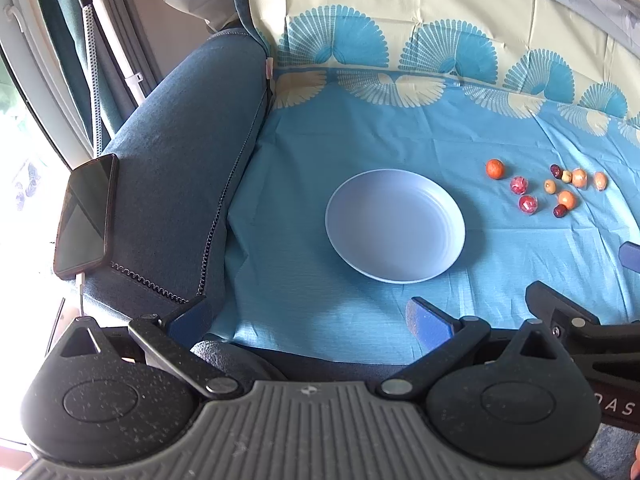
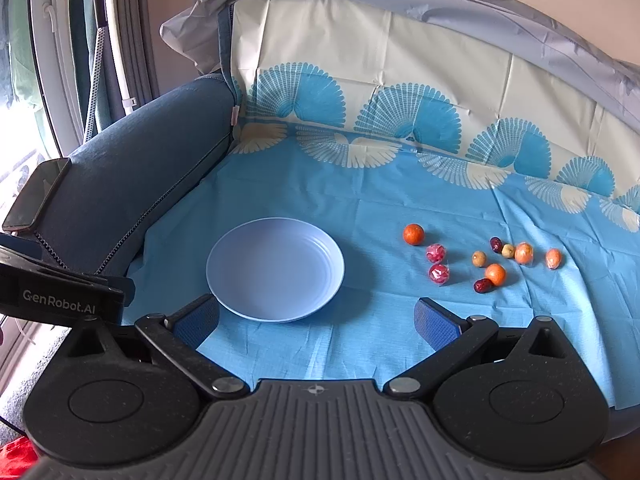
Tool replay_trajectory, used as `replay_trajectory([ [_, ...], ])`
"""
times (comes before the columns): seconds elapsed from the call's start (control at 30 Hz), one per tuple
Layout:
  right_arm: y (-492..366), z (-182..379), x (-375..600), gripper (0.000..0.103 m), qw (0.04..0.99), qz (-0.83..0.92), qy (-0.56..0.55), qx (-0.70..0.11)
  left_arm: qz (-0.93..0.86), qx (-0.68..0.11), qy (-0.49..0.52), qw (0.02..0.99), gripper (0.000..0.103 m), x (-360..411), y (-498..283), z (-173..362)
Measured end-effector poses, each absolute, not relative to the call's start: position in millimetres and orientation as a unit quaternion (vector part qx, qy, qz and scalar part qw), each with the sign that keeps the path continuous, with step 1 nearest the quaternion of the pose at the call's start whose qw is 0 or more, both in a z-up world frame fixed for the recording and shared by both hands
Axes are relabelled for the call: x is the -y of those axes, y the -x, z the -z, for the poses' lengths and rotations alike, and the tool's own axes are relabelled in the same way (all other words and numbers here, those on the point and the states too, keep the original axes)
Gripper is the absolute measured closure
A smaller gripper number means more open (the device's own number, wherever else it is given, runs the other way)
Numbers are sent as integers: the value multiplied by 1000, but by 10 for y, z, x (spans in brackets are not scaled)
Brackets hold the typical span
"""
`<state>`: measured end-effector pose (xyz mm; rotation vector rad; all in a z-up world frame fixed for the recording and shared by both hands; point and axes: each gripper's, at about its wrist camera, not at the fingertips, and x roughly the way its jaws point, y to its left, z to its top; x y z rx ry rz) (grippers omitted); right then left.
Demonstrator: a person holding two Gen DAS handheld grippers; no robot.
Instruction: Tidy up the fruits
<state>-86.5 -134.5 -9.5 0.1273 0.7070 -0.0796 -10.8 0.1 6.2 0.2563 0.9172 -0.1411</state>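
A pale blue plate (image 1: 448, 256) (image 2: 320, 292) lies bare on the blue cloth. To its right lie several small fruits: an orange mandarin (image 1: 495, 169) (image 2: 413, 234), two red wrapped ones (image 1: 519, 185) (image 2: 435, 253), another mandarin (image 1: 566, 199) (image 2: 495, 274), dark red dates (image 1: 559, 211) (image 2: 482, 285) and others. My left gripper (image 1: 308, 320) is open and empty, near the plate's front left. My right gripper (image 2: 316, 320) is open and empty, in front of the plate. Each gripper's body shows at the edge of the other's view.
The blue patterned cloth (image 1: 360, 128) (image 2: 380, 344) covers a sofa seat and back. The dark blue armrest (image 1: 180, 160) (image 2: 132, 168) stands at the left, with a black phone (image 1: 86, 214) (image 2: 38, 194) on it. Curtains and a window are further left.
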Motion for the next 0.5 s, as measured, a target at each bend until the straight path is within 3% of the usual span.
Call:
replay_trajectory([
  [0.5,804,476,1909,0,929,109,-121,-332,104,-474,-153,861,0,447,-190,176],
])
